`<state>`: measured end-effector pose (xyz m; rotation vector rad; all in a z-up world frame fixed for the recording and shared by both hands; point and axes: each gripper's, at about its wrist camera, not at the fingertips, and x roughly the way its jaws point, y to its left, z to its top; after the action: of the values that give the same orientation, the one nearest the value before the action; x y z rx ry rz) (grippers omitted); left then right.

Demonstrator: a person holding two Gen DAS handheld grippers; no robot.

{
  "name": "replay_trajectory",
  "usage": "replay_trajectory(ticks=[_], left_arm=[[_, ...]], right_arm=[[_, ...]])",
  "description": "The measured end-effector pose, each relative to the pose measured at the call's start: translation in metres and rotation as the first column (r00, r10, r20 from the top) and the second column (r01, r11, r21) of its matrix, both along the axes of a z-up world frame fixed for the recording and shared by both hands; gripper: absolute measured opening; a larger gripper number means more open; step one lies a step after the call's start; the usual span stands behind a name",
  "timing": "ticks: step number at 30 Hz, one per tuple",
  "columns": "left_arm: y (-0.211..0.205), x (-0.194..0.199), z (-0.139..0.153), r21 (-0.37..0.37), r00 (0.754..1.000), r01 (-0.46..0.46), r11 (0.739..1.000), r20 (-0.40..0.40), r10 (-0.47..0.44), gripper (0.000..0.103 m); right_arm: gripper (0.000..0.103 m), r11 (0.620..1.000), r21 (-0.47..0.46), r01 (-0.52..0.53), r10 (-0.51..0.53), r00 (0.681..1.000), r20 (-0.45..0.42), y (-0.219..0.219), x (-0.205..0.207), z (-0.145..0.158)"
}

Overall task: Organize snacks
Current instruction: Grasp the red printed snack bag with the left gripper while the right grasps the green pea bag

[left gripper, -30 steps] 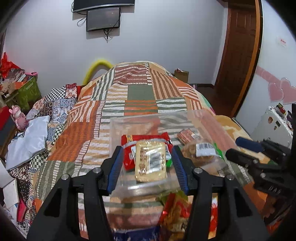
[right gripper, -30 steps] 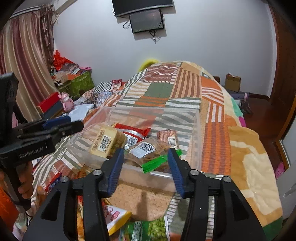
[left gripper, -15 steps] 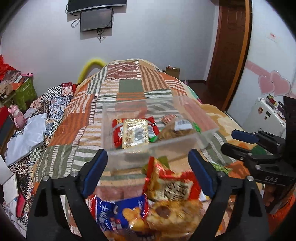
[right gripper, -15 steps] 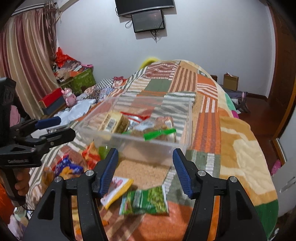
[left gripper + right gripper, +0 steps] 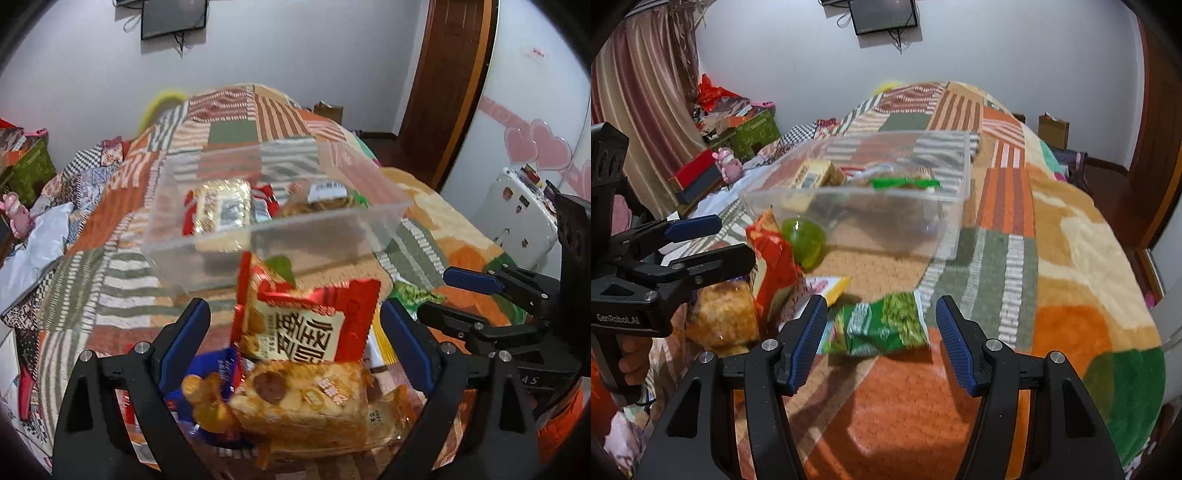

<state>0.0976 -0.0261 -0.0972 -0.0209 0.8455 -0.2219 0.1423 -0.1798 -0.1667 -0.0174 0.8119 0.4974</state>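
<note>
Left wrist view: my left tool [image 5: 295,330] has let go of the yellow packet [image 5: 223,210], which now lies in the clear plastic bin [image 5: 207,266] with the other snacks; its jaws are opening wide over the red snack bag [image 5: 306,328] on the bed [image 5: 92,258]. That's one item sorted, next pick lined up.

Right wrist view: my right tool [image 5: 881,341] has dropped from the bin toward the green pea packet [image 5: 882,325], jaws spread either side, not pinching.
</note>
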Motion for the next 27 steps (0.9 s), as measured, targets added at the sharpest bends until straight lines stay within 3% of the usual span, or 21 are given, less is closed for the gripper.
replay_trajectory(ticks=[8, 13, 19, 23, 27], left_arm=[[-0.006, 0.01, -0.02, 0.02, 0.998, 0.0, 1.0, -0.064, 0.002, 0.094], [-0.002, 0.021, -0.027, -0.015, 0.995, -0.028, 0.999, -0.092, 0.026, 0.095], [-0.004, 0.034, -0.041, -0.006, 0.991, -0.053, 0.999, -0.124, 0.052, 0.094], [-0.001, 0.032, -0.041, -0.022, 0.993, -0.062, 0.998, -0.103, 0.059, 0.088], [-0.002, 0.024, -0.036, -0.019, 0.996, -0.049, 0.999, -0.07, 0.048, 0.08]], right_arm=[[0.058, 1.0, -0.013, -0.001, 0.001, 0.999, -0.047, 0.001, 0.006, -0.017], [0.066, 1.0, -0.002, 0.01, -0.01, 0.997, -0.074, 0.0, 0.015, -0.025], [0.065, 1.0, -0.007, 0.003, -0.003, 0.998, -0.058, 0.006, 0.013, -0.026], [0.049, 1.0, 0.016, -0.013, 0.014, 0.998, -0.053, 0.007, 0.015, -0.023], [0.042, 1.0, 0.011, -0.009, 0.009, 0.999, -0.036, 0.009, 0.015, -0.022]])
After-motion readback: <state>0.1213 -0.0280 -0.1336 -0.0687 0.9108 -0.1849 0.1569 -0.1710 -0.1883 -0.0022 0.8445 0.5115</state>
